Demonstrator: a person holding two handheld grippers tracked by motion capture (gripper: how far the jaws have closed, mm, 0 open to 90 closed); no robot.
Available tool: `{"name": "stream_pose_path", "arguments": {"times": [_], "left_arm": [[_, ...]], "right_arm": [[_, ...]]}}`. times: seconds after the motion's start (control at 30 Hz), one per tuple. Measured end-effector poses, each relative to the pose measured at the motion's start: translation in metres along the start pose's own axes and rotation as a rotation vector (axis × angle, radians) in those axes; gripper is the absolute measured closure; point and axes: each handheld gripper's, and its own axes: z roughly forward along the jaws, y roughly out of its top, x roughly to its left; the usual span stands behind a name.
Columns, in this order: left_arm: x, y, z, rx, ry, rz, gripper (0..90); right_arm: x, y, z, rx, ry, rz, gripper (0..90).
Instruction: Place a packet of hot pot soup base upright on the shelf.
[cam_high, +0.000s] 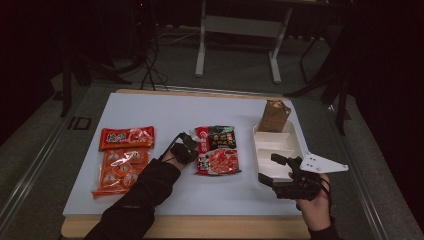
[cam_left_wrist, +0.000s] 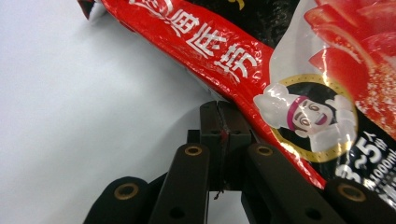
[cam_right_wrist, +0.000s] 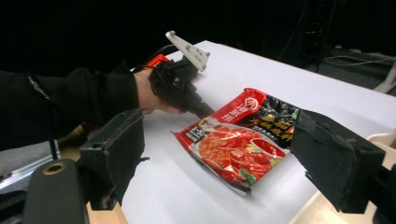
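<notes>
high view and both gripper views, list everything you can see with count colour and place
soup base packet: one, red and black, middle of the table
snack packs: orange-red, at least two, table's left part, one above the other
divided tray: one, white, right side of the table
paper bag: one, brown, standing at the tray's far end
table: one, white top with wooden edge
left tongs: black, jaws shut, tips at the soup base packet's left edge
right tongs: black, jaws open, over the tray's near end
sleeve: black, on the left forearm
</notes>
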Motion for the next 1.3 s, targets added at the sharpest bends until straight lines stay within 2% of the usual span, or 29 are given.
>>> {"name": "stream_pose_path", "arguments": {"times": [0.2, 0.33, 0.43, 0.67, 0.9, 0.93, 1.0, 1.17, 1.23, 1.27, 1.3], "left_arm": [[0.006, 0.003, -0.016, -0.043, -0.009, -0.023, 89.7], [0.01, 0.005, -0.028, -0.092, -0.038, -0.048, 87.7], [0.011, 0.007, -0.033, -0.111, -0.051, -0.053, 84.6], [0.014, 0.013, -0.038, -0.145, -0.072, -0.076, 68.1], [0.026, 0.022, -0.034, -0.167, -0.075, -0.133, 51.2], [0.028, 0.024, -0.032, -0.17, -0.082, -0.148, 51.0], [0.03, 0.026, -0.029, -0.168, -0.07, -0.159, 45.7], [0.038, 0.03, -0.014, -0.158, -0.073, -0.21, 45.9], [0.04, 0.03, -0.011, -0.152, -0.067, -0.22, 46.0], [0.042, 0.031, -0.007, -0.152, -0.049, -0.236, 46.0], [0.044, 0.031, -0.005, -0.152, -0.05, -0.249, 46.1]], "right_arm": [[0.0, 0.0, 0.0, -0.001, -0.008, -0.015, 17.4], [0.002, 0.0, 0.001, 0.003, -0.021, -0.035, 17.3], [0.002, 0.0, 0.002, 0.005, -0.019, -0.034, 17.0], [0.004, 0.0, 0.005, 0.011, -0.017, -0.052, 17.0], [0.005, -0.002, 0.008, 0.023, -0.012, -0.056, 16.9], [0.005, -0.002, 0.008, 0.024, -0.012, -0.057, 17.0], [0.006, -0.002, 0.009, 0.022, -0.008, -0.059, 17.0], [0.006, -0.003, 0.01, 0.027, -0.008, -0.068, 16.9], [0.006, -0.004, 0.01, 0.032, -0.008, -0.069, 16.9], [0.005, -0.004, 0.011, 0.032, -0.006, -0.07, 16.9], [0.005, -0.005, 0.011, 0.029, -0.004, -0.067, 16.9]]}}
